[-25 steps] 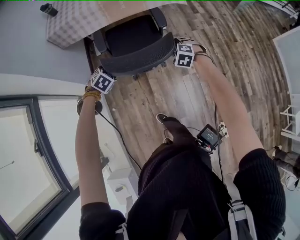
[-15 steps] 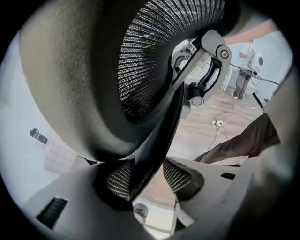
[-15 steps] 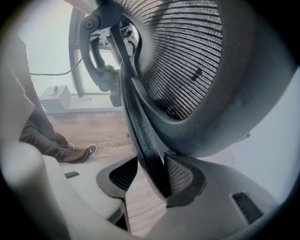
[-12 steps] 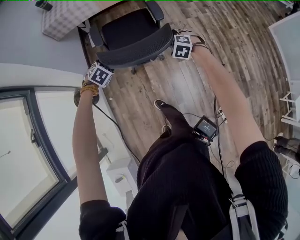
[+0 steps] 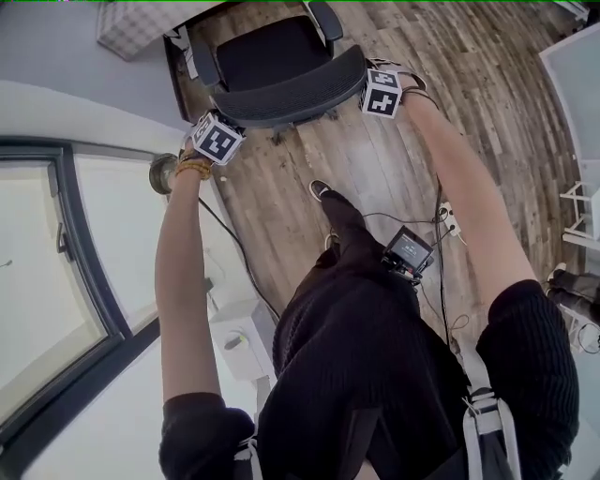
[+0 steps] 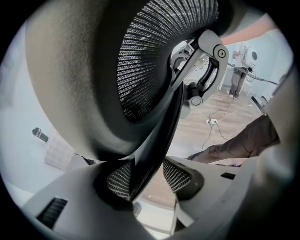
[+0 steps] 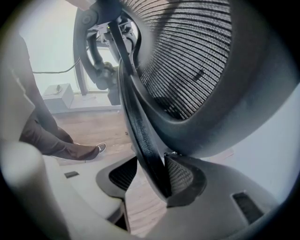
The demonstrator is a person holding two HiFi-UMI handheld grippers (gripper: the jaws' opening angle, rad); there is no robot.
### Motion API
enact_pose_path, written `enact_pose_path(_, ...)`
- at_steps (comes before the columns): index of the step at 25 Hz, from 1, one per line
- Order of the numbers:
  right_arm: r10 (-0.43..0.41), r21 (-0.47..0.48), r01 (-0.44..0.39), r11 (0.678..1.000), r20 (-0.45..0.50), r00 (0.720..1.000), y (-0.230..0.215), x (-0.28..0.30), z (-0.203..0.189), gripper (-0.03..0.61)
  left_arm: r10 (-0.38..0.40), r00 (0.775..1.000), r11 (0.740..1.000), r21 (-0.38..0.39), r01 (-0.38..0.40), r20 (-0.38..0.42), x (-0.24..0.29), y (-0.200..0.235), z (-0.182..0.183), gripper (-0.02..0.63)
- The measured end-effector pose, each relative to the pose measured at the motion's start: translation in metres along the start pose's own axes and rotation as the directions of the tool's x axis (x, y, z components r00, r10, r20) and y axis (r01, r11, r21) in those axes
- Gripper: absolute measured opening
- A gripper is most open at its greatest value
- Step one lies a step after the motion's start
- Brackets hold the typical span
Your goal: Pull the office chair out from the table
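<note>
The black office chair stands on the wood floor at the top of the head view, its curved mesh backrest towards me. My left gripper is at the backrest's left end and my right gripper at its right end. In the left gripper view the backrest rim runs between the jaws of the left gripper. It lies against the left pad, with a gap to the right pad. In the right gripper view the rim lies against the right pad of the right gripper, and floor shows beside the left pad.
The grey table with a checked mat lies at the top left. A dark-framed window fills the left. A white box and a cable sit on the floor. My shoe is below the chair. White furniture is at the right.
The chair and both grippers have travelled together away from the table, towards me. Less of the table and mat shows now. The jaws keep their places on the backrest rim.
</note>
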State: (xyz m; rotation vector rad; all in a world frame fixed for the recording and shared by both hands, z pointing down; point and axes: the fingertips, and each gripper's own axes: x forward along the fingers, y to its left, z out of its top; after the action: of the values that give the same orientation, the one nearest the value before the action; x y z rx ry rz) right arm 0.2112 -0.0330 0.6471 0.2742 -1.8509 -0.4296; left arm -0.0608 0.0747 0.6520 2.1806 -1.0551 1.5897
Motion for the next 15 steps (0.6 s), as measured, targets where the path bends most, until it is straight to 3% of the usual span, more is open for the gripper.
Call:
enact_pose_path(6, 0.008, 0.002, -0.008, 1.000, -0.011, 1.000, 0.042, -0.018, 0.006, 0.186, -0.011, 1.000, 1.000, 0.010, 0.011, 0.010, -0.018, -0.029, -0.024, 0.195)
enact_pose_path(15, 0.004, 0.008, -0.004, 1.000, -0.009, 1.000, 0.086, -0.043, 0.000, 0.184, 0.042, 0.997, 0.998, 0.041, -0.045, 0.066, -0.035, -0.069, -0.038, 0.199)
